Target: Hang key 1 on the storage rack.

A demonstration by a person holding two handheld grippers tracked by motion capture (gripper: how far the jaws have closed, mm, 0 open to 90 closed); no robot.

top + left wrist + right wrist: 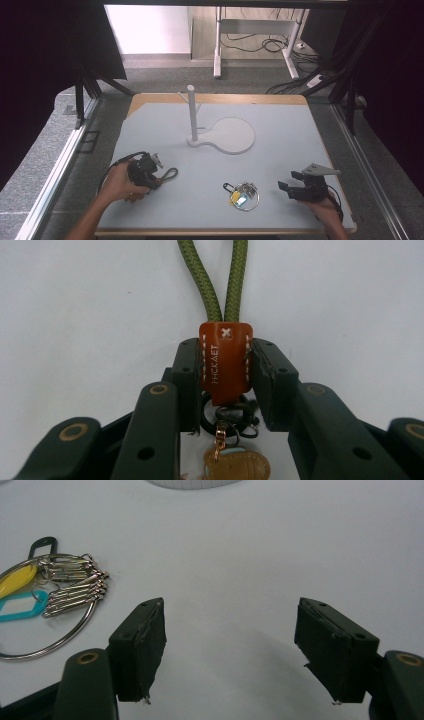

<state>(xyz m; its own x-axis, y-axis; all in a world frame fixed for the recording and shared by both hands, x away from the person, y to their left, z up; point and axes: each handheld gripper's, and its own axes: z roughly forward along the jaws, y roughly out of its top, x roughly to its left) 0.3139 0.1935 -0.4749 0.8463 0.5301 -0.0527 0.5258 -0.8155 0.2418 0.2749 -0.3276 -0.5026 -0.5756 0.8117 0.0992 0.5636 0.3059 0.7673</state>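
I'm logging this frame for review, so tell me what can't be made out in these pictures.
- Green cord loop: its far end is cut off by the top edge in the left gripper view.
- Tan charm: cut by the bottom edge under the leather tab that the left tongs clamp.
- Key ring: cut off at the left edge in the right gripper view; too small in the high view to count its clips.

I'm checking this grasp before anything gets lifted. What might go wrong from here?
The left gripper pinches only the brown leather tab, so the key rings dangling beneath may swing or the tab may slip. The green cord loop lies on the table and may drag.
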